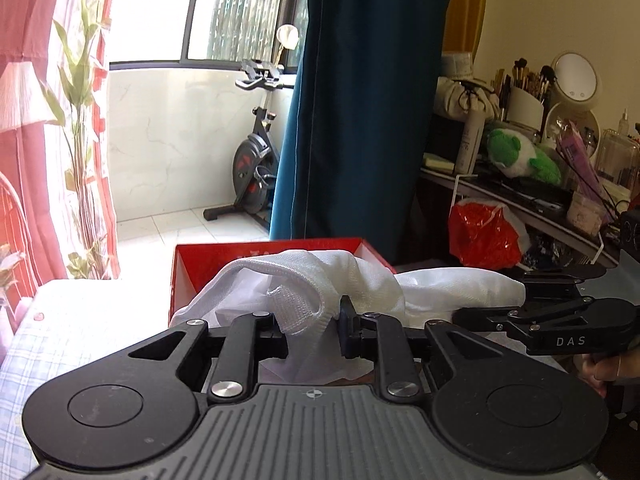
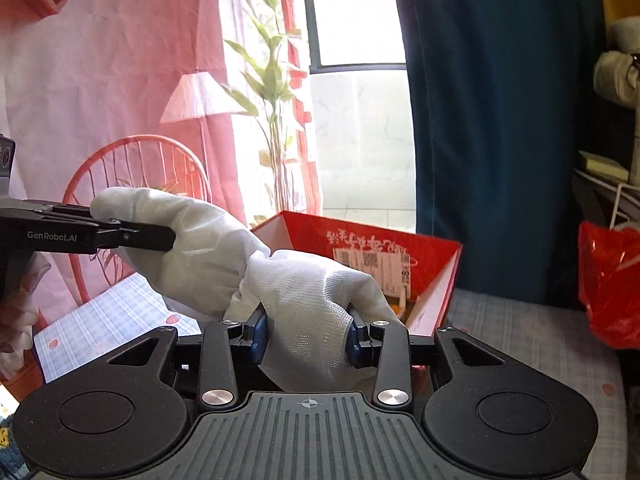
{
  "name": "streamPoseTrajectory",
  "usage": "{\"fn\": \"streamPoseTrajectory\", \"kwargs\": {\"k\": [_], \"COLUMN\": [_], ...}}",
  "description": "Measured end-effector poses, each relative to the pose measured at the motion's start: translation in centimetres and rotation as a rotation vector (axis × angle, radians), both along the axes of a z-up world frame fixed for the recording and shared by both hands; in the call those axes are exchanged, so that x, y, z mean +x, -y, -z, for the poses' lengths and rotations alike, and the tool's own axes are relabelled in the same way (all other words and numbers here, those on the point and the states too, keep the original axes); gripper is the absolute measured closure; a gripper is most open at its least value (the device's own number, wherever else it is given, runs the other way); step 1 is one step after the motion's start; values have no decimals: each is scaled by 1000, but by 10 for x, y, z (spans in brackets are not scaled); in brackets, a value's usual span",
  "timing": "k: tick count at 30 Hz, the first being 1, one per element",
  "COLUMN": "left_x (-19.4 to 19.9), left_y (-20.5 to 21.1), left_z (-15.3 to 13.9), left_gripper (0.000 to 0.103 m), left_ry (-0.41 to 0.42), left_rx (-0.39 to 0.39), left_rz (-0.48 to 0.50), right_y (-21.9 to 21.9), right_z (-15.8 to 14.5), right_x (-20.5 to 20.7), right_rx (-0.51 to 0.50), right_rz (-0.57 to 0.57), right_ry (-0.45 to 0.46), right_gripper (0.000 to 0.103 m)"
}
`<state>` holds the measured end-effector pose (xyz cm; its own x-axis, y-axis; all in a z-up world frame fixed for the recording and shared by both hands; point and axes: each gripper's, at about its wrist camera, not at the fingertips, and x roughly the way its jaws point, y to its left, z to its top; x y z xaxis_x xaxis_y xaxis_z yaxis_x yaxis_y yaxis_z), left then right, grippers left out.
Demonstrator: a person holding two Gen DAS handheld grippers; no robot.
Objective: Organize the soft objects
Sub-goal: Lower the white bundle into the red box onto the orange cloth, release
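A white mesh cloth (image 1: 360,284) hangs stretched between both grippers, in front of an open red box (image 1: 200,264). My left gripper (image 1: 310,332) is shut on one end of the cloth. My right gripper (image 2: 306,334) is shut on the other end (image 2: 308,300). In the left wrist view the right gripper (image 1: 520,304) comes in from the right, clamped on the cloth. In the right wrist view the left gripper (image 2: 152,238) comes in from the left, clamped on the cloth (image 2: 188,248). The red box (image 2: 400,256) stands just behind the cloth, with paper inside.
The box sits on a bed with a checked sheet (image 1: 60,340). A red plastic bag (image 1: 480,236) hangs at the right. A cluttered dresser with a green plush toy (image 1: 516,156) is at the right. A blue curtain (image 1: 360,100) and an exercise bike (image 1: 252,160) stand behind.
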<state>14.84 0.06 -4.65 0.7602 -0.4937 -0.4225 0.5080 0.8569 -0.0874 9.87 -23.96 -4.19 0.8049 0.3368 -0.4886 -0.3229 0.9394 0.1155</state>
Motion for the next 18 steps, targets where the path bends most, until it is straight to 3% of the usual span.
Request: {"fn": "streamPoseTrajectory", "kwargs": {"k": [8,14,18], "left_x": [31,77,110], "left_y": [11,20,28], "left_z": [-27,-36,-25], "left_gripper": [81,81,81], "left_ry": [59,21,-31], "left_rx": [0,-27,-10], "left_rz": [-13,9,29], "right_y": [0,12,20], "right_z": [-27,-36,-29], "right_x": [33,64,90], "right_rx": [-39,-44,-50], "right_rz": [11,43,59], "right_ry": [50,77,49], "right_gripper": [69,69,69]}}
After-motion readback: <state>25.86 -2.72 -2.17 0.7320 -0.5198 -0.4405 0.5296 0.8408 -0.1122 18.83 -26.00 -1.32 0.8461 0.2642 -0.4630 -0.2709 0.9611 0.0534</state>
